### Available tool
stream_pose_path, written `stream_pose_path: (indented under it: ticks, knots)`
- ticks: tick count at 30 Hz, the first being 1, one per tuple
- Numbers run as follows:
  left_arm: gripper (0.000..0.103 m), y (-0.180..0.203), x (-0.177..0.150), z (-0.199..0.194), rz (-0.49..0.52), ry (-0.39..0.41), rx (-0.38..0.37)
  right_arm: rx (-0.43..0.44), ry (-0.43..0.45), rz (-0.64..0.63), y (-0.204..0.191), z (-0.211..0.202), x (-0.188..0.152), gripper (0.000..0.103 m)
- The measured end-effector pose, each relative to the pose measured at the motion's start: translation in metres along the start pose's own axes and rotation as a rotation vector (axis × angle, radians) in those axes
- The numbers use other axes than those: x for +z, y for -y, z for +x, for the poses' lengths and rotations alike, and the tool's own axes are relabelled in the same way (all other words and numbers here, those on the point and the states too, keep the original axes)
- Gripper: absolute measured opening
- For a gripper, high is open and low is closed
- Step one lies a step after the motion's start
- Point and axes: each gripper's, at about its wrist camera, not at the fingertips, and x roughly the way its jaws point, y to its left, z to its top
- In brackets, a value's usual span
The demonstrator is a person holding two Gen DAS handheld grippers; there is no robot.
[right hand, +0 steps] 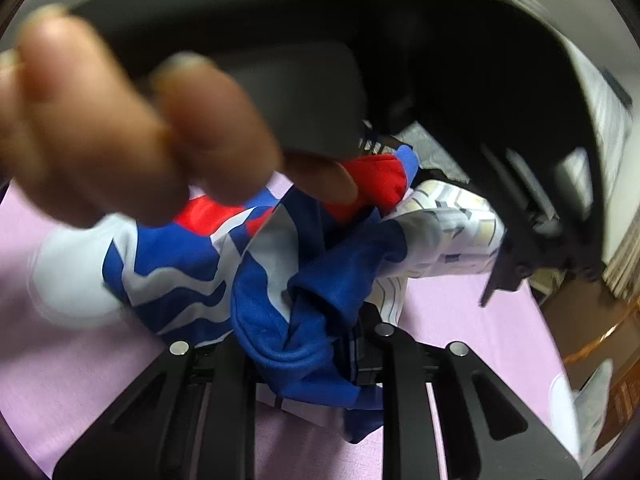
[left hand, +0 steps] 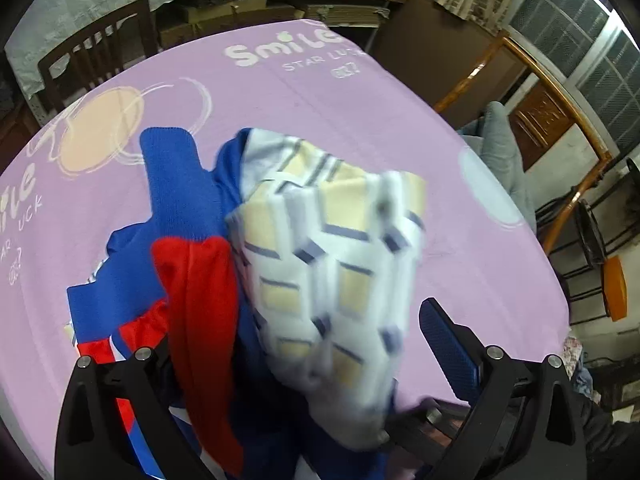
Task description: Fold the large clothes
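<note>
A blue, red and white jacket (left hand: 180,184) lies bunched on the purple sheet (left hand: 320,92), with a cream-and-white checked cloth (left hand: 332,264) heaped over it and blurred. My left gripper (left hand: 296,320) stands open around this heap. Its blue right pad (left hand: 444,344) is bare and the left finger is hidden behind red fabric. In the right wrist view my right gripper (right hand: 308,336) is shut on a blue fold of the jacket (right hand: 320,300). A person's fingers (right hand: 120,128) fill the upper left there, wrapped round the black body of the other gripper (right hand: 520,160).
The purple sheet (right hand: 80,360) with printed letters covers a table. A dark wooden chair (left hand: 92,52) stands at the far left edge. Stacked cardboard (left hand: 320,4) lies behind. A wooden frame (left hand: 560,128), a grey cloth (left hand: 504,148) and black metal racks (left hand: 592,240) are to the right.
</note>
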Motion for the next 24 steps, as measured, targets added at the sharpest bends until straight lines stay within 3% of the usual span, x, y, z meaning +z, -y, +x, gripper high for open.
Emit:
stream_pose_path:
  ticks: [2, 4, 7, 8, 9, 10, 11, 13, 17, 24]
  knots:
    - [0.063, -0.014, 0.001, 0.001, -0.048, 0.01, 0.045, -0.005, -0.001, -0.02, -0.003, 0.001, -0.001, 0.018]
    - [0.039, -0.03, 0.001, 0.004, -0.103, 0.01, 0.037, 0.009, -0.012, -0.011, -0.001, 0.002, -0.003, 0.018]
    - [0.029, -0.045, -0.003, 0.002, -0.147, 0.044, -0.014, 0.034, -0.027, 0.012, 0.005, 0.005, -0.005, 0.027]
    - [0.027, -0.047, -0.006, -0.001, -0.155, 0.063, -0.027, 0.027, -0.031, 0.014, 0.008, 0.007, -0.004, 0.046]
    - [0.026, -0.047, -0.008, -0.004, -0.158, 0.078, -0.035, 0.001, -0.038, 0.016, 0.01, 0.008, -0.005, 0.055]
    - [0.025, -0.048, -0.007, -0.007, -0.159, 0.09, -0.04, -0.01, -0.042, 0.024, 0.015, 0.01, -0.006, 0.057]
    - [0.023, -0.049, -0.007, -0.01, -0.159, 0.104, -0.043, -0.012, -0.042, 0.031, 0.017, 0.011, -0.007, 0.047]
    - [0.021, -0.05, -0.006, -0.017, -0.153, 0.13, -0.042, -0.028, -0.013, 0.043, 0.02, 0.008, -0.006, 0.017]
    - [0.013, -0.047, -0.003, -0.042, -0.144, 0.22, -0.027, -0.038, 0.046, 0.074, 0.029, -0.006, 0.004, 0.012]
    - [0.012, -0.094, -0.049, -0.103, -0.207, 0.359, 0.018, -0.021, 0.107, -0.123, -0.019, -0.015, 0.057, 0.012]
